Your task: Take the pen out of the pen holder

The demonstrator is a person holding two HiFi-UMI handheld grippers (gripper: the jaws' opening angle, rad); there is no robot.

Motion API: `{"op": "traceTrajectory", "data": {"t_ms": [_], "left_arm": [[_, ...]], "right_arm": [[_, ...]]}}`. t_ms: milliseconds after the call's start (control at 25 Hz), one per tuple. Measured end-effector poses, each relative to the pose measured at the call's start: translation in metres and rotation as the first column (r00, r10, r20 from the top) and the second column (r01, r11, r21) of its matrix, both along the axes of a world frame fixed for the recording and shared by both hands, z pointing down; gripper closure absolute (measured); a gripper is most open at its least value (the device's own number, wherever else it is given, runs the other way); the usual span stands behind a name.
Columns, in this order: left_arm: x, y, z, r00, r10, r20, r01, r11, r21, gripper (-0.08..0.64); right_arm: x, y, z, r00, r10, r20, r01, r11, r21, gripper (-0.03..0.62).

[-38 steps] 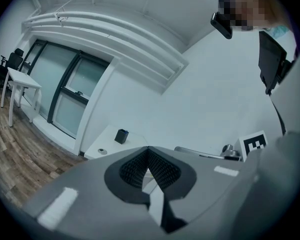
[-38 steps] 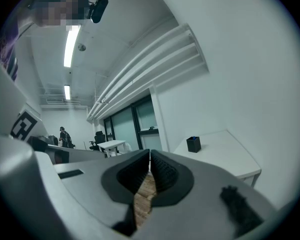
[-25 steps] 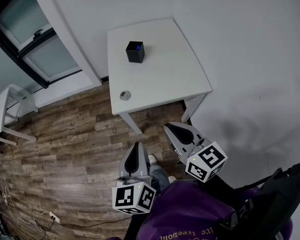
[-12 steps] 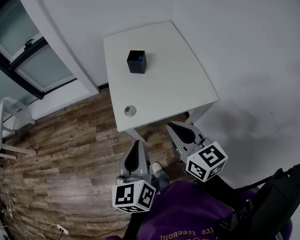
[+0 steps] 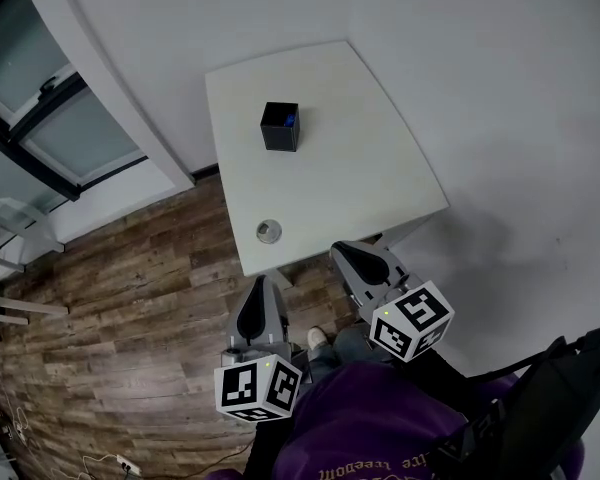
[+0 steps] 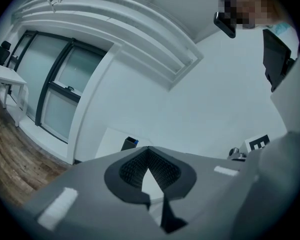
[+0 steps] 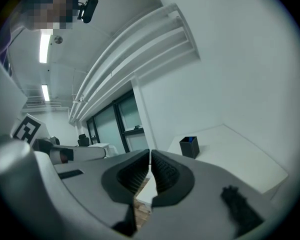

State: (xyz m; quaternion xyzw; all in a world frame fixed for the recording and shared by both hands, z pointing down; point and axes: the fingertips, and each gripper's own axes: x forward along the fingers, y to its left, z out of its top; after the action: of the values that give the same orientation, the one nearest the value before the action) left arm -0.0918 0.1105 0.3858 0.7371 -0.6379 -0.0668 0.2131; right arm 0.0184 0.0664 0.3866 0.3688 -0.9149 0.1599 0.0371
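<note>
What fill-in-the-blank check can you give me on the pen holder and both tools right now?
1. The pen holder on the white table is ___ in colour.
2. The pen stands ___ the pen holder, not yet taken out.
3. The part of the pen that shows is ___.
4. The left tool and the right tool both have their jaws ___, with nothing between them.
Missing words: black; inside; blue; shut.
</note>
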Motion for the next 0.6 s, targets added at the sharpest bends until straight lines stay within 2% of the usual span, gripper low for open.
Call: {"op": "traceTrajectory", "data": {"t_ms": [240,600], "left_arm": [[0.003,-0.014,0.009,1.000,0.018,-0.010,-0.018,1.000,-0.024,0.555],[0.002,-0.052,0.010,1.000,-0.010,0.004,0.010,0.999,-0.033,0.555]], "right_arm": [[-0.003,-0.017,0.008,1.000,0.011,-0.004,-0.011,1.000,-0.027,0.580],[-0.005,-0.065,0.010,0.999,-0.014,-0.030,0.013,1.000,-0.019,0.580]]}}
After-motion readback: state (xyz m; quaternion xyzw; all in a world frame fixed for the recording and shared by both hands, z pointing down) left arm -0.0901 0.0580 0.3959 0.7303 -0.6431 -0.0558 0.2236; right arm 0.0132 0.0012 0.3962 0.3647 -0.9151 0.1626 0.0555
